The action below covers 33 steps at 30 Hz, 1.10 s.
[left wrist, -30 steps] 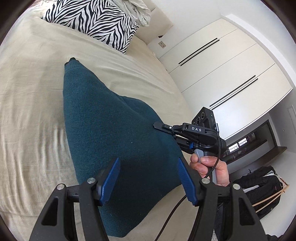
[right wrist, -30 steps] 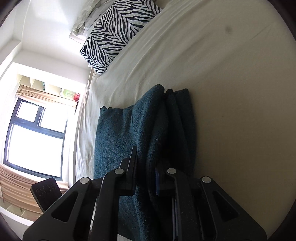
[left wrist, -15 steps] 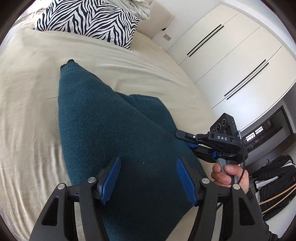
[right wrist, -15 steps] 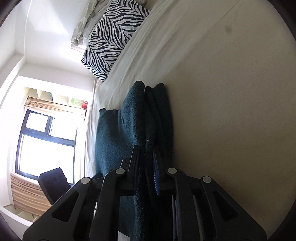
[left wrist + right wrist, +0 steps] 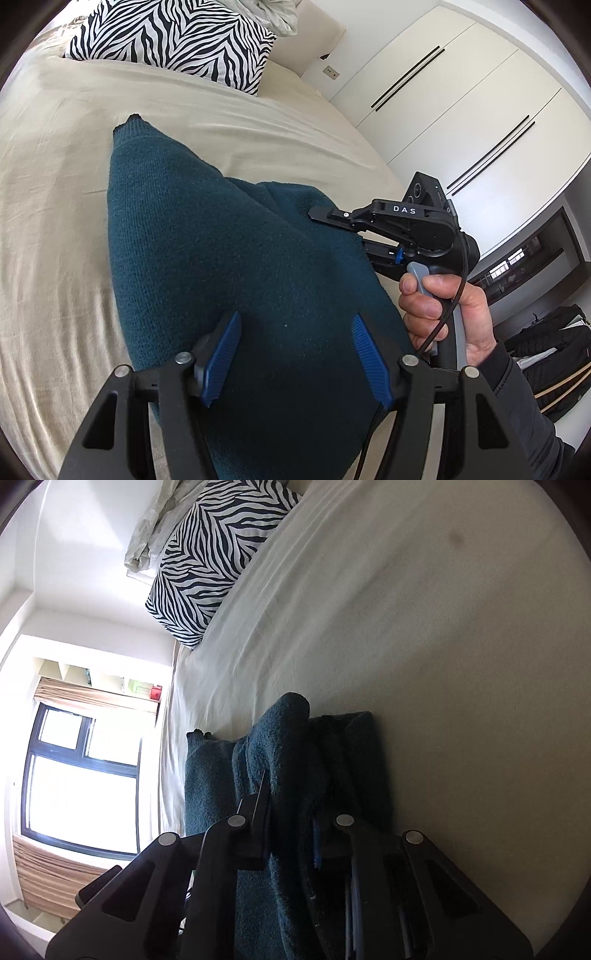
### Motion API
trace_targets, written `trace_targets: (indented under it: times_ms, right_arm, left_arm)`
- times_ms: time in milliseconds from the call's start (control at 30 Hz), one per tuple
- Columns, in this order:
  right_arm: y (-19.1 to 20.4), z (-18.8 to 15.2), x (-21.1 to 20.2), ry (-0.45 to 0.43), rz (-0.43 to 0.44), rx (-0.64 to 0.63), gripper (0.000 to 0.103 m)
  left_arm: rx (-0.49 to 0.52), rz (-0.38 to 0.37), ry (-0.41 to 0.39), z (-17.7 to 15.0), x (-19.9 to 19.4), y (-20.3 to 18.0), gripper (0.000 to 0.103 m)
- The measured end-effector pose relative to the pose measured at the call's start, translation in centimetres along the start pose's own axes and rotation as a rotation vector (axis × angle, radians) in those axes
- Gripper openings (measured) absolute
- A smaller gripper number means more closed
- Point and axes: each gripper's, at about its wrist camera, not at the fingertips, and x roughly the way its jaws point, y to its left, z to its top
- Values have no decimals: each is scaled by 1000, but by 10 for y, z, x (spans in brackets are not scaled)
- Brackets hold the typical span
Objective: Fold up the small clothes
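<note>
Nearest to the left wrist camera, the left gripper point(image 5: 295, 349) has its blue fingers point(image 5: 221, 350) spread apart, released, and nothing is pressed between them. They hang above the near part of a dark teal knitted garment point(image 5: 229, 258). The garment lies on the beige bed point(image 5: 55, 221), and its narrow far end points toward the pillow.

At the garment's right edge, the right gripper point(image 5: 314, 213) is clenched on a bunched fold of the teal knit. A hand point(image 5: 443, 310) in a dark sleeve holds its handle. In the right wrist view the fold point(image 5: 291, 775) stands up between the two black fingers point(image 5: 255, 812), and the remaining cloth lies flat on the sheet on both sides.

Farther away, a zebra-striped pillow point(image 5: 177, 37) rests at the head of the bed. Behind it on the right are white wardrobe doors point(image 5: 461, 103), and in the right wrist view a bright window point(image 5: 81, 786).
</note>
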Motion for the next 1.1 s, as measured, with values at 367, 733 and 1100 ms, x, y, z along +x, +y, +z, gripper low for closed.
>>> trace_targets:
  times_ms: [367, 733, 1100]
  right_arm:
    - [-19, 0, -12, -68, -51, -14, 14]
    - [-11, -71, -71, -20, -60, -59, 55]
    - [-20, -121, -93, -62, -144, -79, 15]
  left_arm:
    - [45, 45, 0, -1, 6, -11, 67]
    - [109, 116, -28, -15, -19, -26, 67]
    - [111, 137, 1, -15, -9, -30, 65]
